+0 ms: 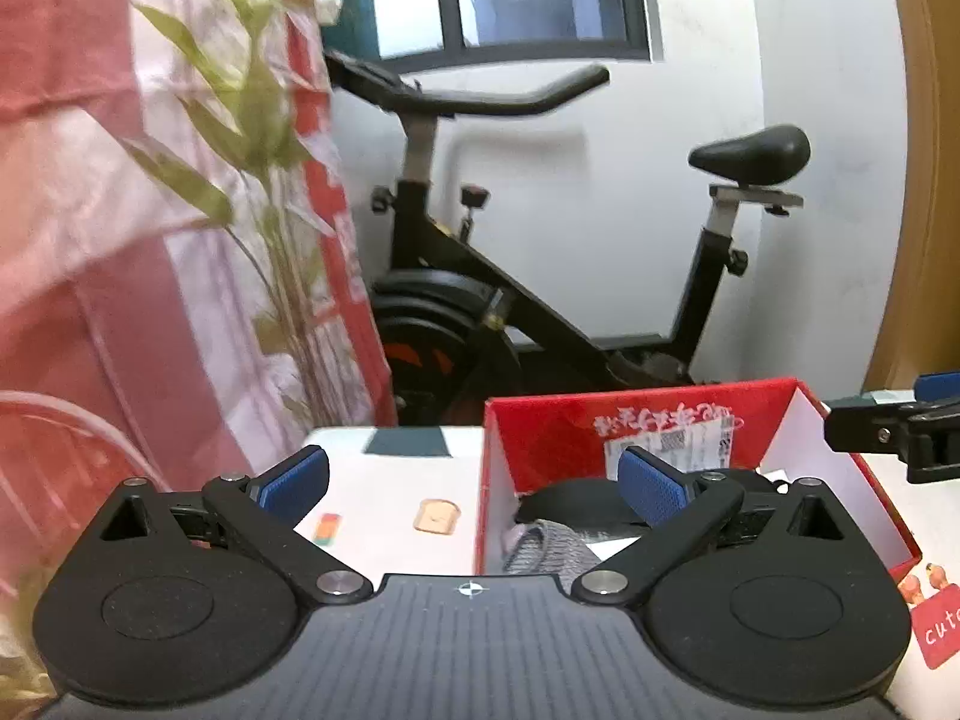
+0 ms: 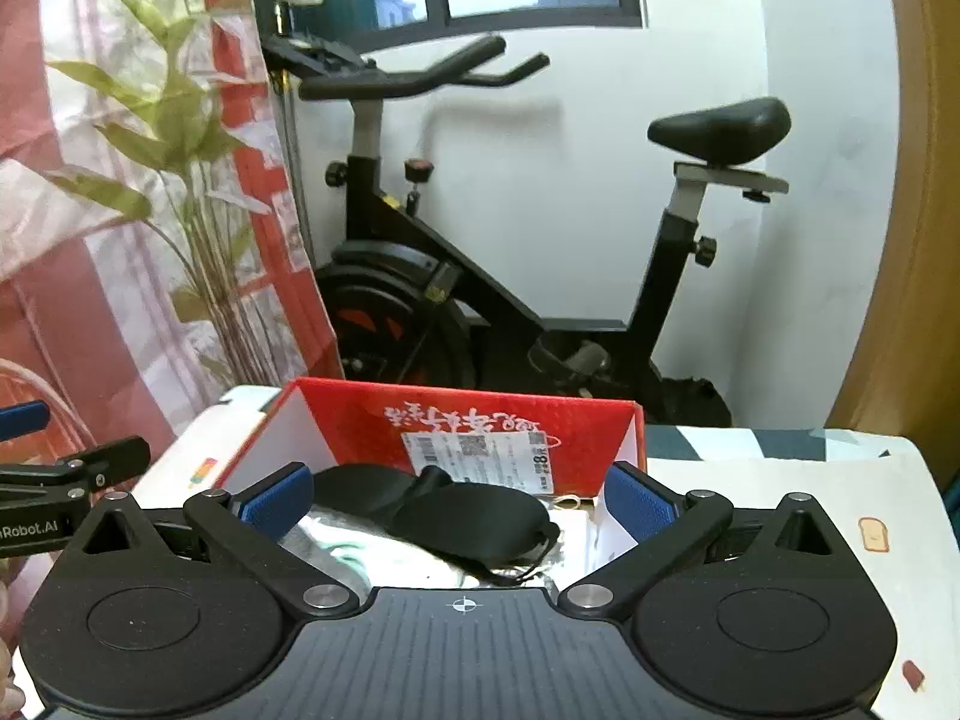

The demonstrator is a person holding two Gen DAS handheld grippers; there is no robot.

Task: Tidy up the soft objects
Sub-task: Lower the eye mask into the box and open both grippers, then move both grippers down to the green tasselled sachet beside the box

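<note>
Left fingers (image 1: 474, 483): spread, empty.
Right fingers (image 2: 459, 498): spread, empty.
Red cardboard box (image 2: 510, 414): holds black fabric eye mask (image 2: 474, 519).

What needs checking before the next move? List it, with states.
1. Left hand-held gripper open, nothing between the jaws: ok.
2. Right hand-held gripper open, nothing between the jaws: ok.
3. Red box open at the top, on the table: ok.
4. Black eye mask inside the box: ok.
5. Grey cloth inside the box: ok.
6. More soft things left outside the box: cannot tell; only part of the table shows.
</note>
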